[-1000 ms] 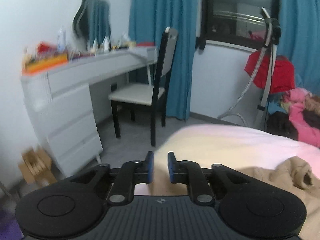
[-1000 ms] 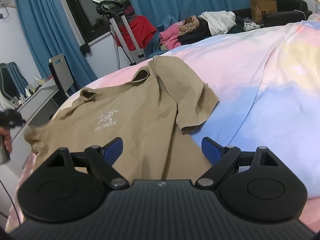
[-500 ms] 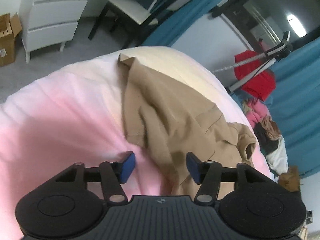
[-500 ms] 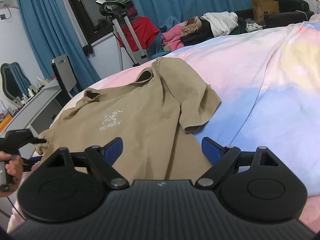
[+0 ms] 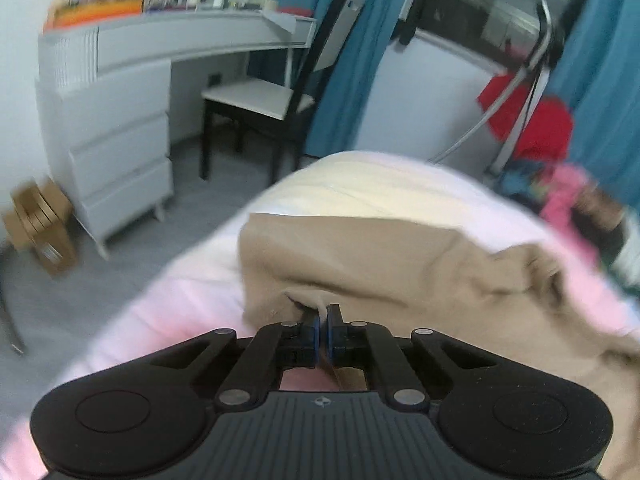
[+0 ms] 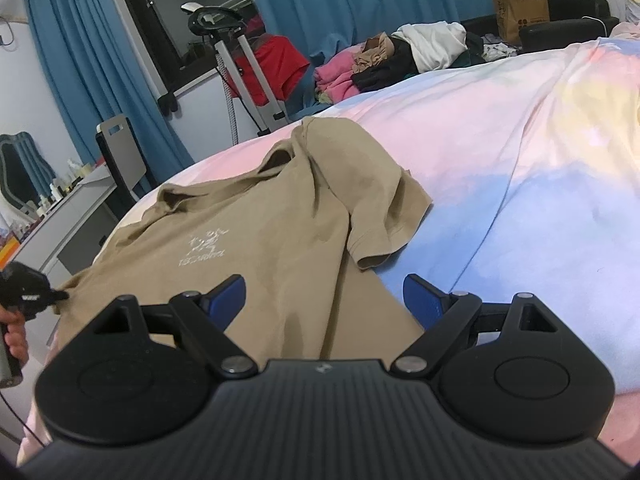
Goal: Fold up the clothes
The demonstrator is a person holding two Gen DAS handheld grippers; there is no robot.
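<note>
A tan T-shirt with a white chest logo lies face up and rumpled on a pastel bed cover. My left gripper is shut on the shirt's edge at the bed's left side; it also shows in the right wrist view, pinching the shirt's left corner. My right gripper is open and empty, hovering above the shirt's lower part. The shirt's right sleeve is folded under and creased.
A white dresser and a black chair stand left of the bed. A garment steamer with red cloth and a pile of clothes are beyond the bed. A cardboard box sits on the floor.
My left gripper went from open above the shirt's edge to shut on that edge, and it has tilted up. My right gripper has barely moved and stays open.
</note>
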